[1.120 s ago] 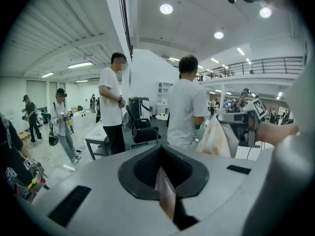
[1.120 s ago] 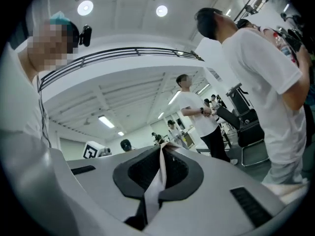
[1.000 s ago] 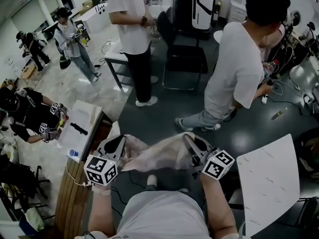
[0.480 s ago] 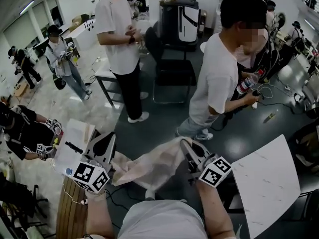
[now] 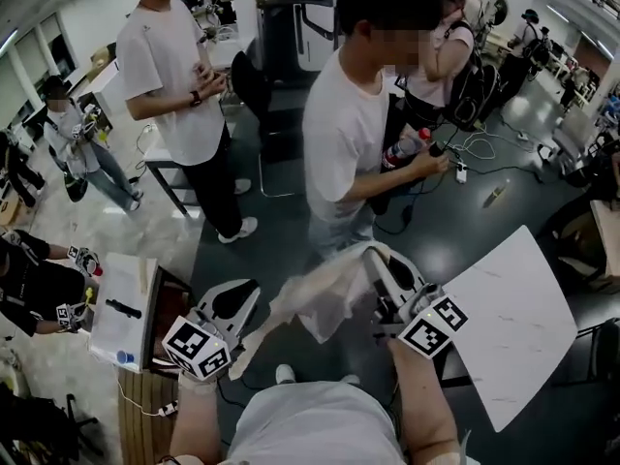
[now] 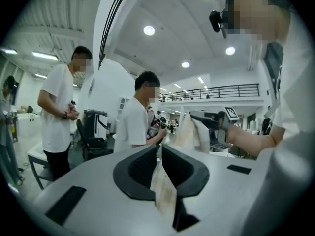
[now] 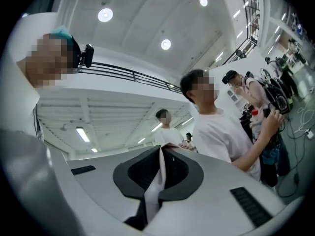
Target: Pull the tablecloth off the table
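Tablecloth (image 5: pixel 325 294), pale and crumpled, hangs in the air, stretched between both grippers, off the white table (image 5: pixel 513 327) at right. Left gripper (image 6: pixel 160 156): jaws pressed together on a cloth edge. Right gripper (image 7: pixel 161 156): pinching another fold. A person in a white shirt (image 5: pixel 344 134) stands just beyond the cloth.

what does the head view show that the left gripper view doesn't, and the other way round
Head view only: the white table at the right, and the cloth slung between the left gripper and the right gripper, off that table. Left gripper view only: the left jaws seen close, shut on a cloth edge, plus ceiling lights and a balcony rail. Both: the right gripper holding the cloth up, and two standing people in white shirts.
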The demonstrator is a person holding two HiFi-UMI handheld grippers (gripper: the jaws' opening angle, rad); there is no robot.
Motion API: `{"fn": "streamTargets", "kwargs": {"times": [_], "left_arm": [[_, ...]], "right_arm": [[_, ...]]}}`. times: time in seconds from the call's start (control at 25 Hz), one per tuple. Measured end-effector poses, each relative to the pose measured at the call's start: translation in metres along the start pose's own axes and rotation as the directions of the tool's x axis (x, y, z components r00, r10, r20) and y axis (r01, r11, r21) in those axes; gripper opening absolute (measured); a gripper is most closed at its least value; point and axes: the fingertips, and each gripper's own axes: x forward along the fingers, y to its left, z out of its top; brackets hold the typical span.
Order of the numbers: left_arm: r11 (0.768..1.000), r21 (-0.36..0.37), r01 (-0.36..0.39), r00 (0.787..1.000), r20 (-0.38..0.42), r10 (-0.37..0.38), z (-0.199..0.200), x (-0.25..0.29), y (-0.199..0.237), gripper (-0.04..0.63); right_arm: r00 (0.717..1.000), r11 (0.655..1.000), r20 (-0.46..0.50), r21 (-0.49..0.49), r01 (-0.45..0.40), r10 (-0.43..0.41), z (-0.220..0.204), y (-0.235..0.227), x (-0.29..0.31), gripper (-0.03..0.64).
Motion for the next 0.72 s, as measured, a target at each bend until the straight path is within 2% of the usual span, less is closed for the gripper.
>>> {"fn": "streamTargets", "kwargs": {"times": [0.08, 0.12, 0.16, 0.28, 0.4, 0.52, 0.72], "left_arm": [[0.998, -0.01, 0.067, 0.997, -0.04, -0.067, -0.018, 0.015, -0.014, 0.046], [0.996, -0.005, 0.093, 0.993, -0.066, -0.093, -0.027, 0.024, -0.02, 0.105], [0.993, 0.002, 0.118, 0.989, -0.091, -0.117, -0.036, 0.033, -0.025, 0.137], [0.983, 0.026, 0.179, 0.972, -0.156, -0.173, -0.061, 0.064, -0.046, 0.194], [0.969, 0.09, 0.231, 0.958, -0.197, -0.21, -0.072, 0.095, -0.07, 0.222], [0.95, 0.117, 0.29, 0.948, -0.169, -0.269, -0.058, 0.12, -0.089, 0.224], [0.925, 0.121, 0.359, 0.932, -0.092, -0.35, -0.022, 0.143, -0.103, 0.222]], "right_arm": [[0.999, 0.999, 0.021, -0.024, 0.042, -0.042, 0.015, -0.006, -0.008, 0.028], [0.998, 0.998, 0.033, -0.034, 0.06, -0.059, 0.022, -0.009, -0.011, 0.028], [0.996, 0.996, 0.045, -0.042, 0.076, -0.074, 0.029, -0.013, -0.015, 0.028], [0.992, 0.993, 0.076, -0.057, 0.107, -0.103, 0.052, -0.021, -0.027, 0.028], [0.985, 0.986, 0.107, -0.088, 0.142, -0.132, 0.076, -0.019, -0.046, 0.028], [0.972, 0.969, 0.151, -0.143, 0.204, -0.182, 0.099, -0.013, -0.071, 0.028], [0.929, 0.921, 0.249, -0.211, 0.327, -0.272, 0.138, -0.006, -0.121, 0.028]]}}
